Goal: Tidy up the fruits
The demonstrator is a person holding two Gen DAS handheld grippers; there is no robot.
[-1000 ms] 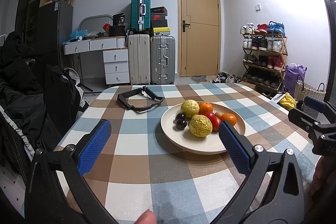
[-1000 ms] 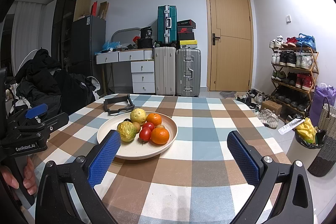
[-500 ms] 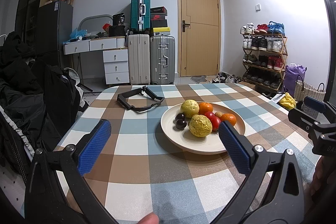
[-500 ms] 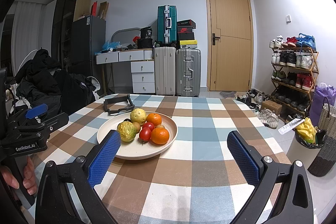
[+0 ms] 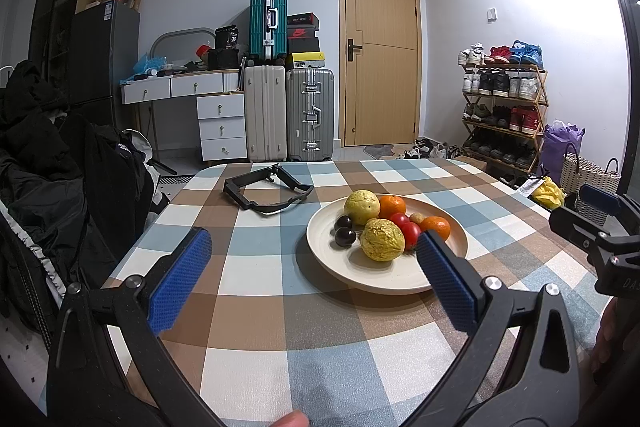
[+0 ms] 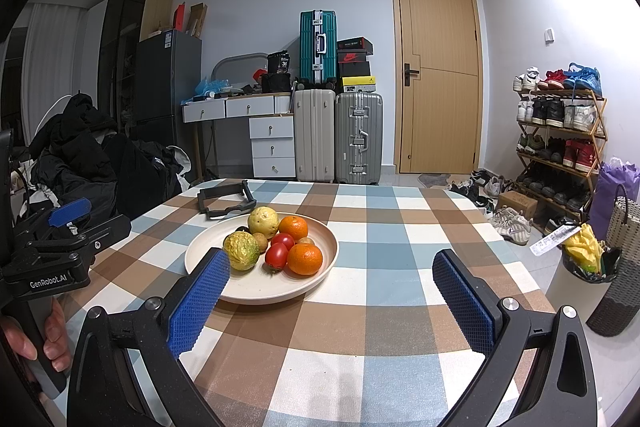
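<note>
Both tools hover above the checked tablecloth (image 6: pixel 400 227), neither touching anything. Left gripper (image 5: pixel 314 273): jaws spread wide, empty. Right gripper (image 6: pixel 330 293): jaws spread wide, empty. The fruits (image 6: pixel 276 243) sit heaped together on a cream plate (image 6: pixel 256 293) at mid-table. A black strap (image 5: pixel 266 193) lies beyond the plate.

Tablecloth: checked brown, blue and white cloth (image 6: pixel 400 259)
Plate: plain cream round plate (image 6: pixel 320 281)
Fruit: two orange mandarins (image 6: pixel 305 259), two red tomatoes (image 6: pixel 277 254), two mottled yellow fruits (image 5: pixel 382 245), two dark plums (image 5: pixel 345 237)
Gripper pads: blue dimpled pads (image 6: pixel 198 307)
</note>
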